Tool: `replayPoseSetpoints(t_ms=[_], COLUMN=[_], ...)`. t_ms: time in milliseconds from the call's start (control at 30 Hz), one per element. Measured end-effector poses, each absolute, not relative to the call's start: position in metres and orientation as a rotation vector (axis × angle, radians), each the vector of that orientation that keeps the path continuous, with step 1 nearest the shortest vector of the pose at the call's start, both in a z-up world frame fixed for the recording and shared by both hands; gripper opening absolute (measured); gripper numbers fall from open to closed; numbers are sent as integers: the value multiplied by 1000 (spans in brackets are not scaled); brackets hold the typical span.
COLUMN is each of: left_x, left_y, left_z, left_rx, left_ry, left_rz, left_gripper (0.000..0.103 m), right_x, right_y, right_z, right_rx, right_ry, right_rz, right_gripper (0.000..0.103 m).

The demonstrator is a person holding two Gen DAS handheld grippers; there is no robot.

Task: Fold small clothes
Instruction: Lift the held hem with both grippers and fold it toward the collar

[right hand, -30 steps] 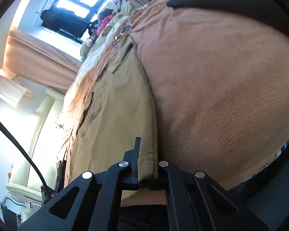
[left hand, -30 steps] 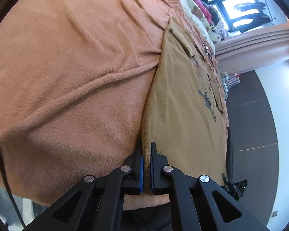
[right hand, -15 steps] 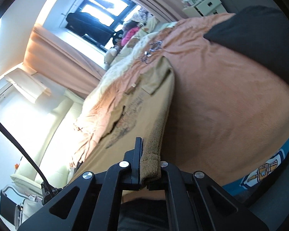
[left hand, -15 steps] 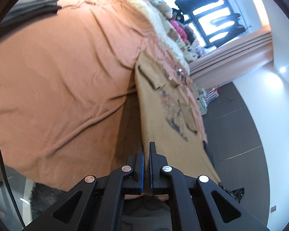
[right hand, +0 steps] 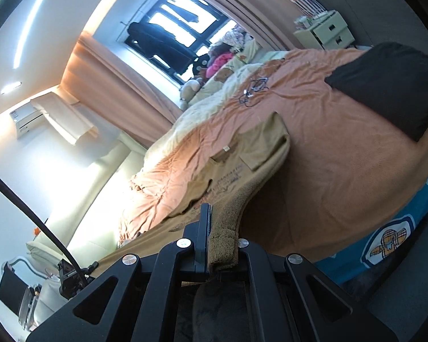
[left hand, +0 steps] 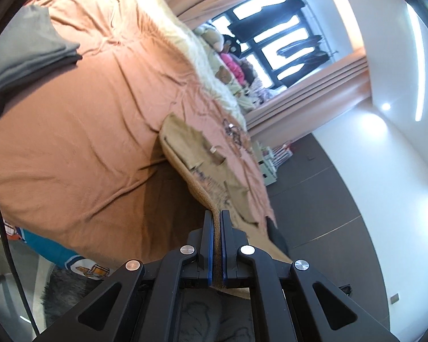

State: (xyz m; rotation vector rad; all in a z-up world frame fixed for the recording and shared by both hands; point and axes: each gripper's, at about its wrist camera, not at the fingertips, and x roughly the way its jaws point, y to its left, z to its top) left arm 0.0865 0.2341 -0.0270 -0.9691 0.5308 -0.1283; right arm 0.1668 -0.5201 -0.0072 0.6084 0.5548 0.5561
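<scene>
A tan shirt with a dark chest print [left hand: 202, 156] lies on the orange blanket [left hand: 71, 148], its near hem lifted off the bed. My left gripper [left hand: 216, 222] is shut on one hem corner. My right gripper [right hand: 222, 228] is shut on the other corner, and the ribbed hem [right hand: 225, 228] bunches between its jaws. In the right wrist view the shirt [right hand: 254, 148] stretches from the jaws to its collar and sleeves, which rest flat on the blanket [right hand: 342, 171]. A dark shadow lies under the raised cloth.
A folded grey garment [left hand: 22, 51] sits on the blanket at far left; a dark garment [right hand: 391, 85] shows in the right wrist view. Cream bedding and plush toys [left hand: 219, 57] line the window side. A blue printed sheet [right hand: 391, 239] hangs at the bed's edge.
Both grippers have risen with the hem, so the near half of the shirt left the blanket and now hangs in the air. The jaws stayed shut.
</scene>
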Motion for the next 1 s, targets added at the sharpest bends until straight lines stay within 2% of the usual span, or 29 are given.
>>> replayPoseSetpoints(t_ms=[500,767,1000], left_x=[10,25,77], left_y=[217,223,235], left_z=[21,22,19], left_rx=[-931,-921,-911], left_ry=[414,429,483], left_rz=[-173,-149,-113], left_gripper=[3,3,4], right_x=[124,162,220], right_y=[-547,-550,-537], right_z=[9,3,6], right_rx=[565,559,549], right_ry=[460,469,502], right_rz=[646,641,615], right_gripper=[0,0,0])
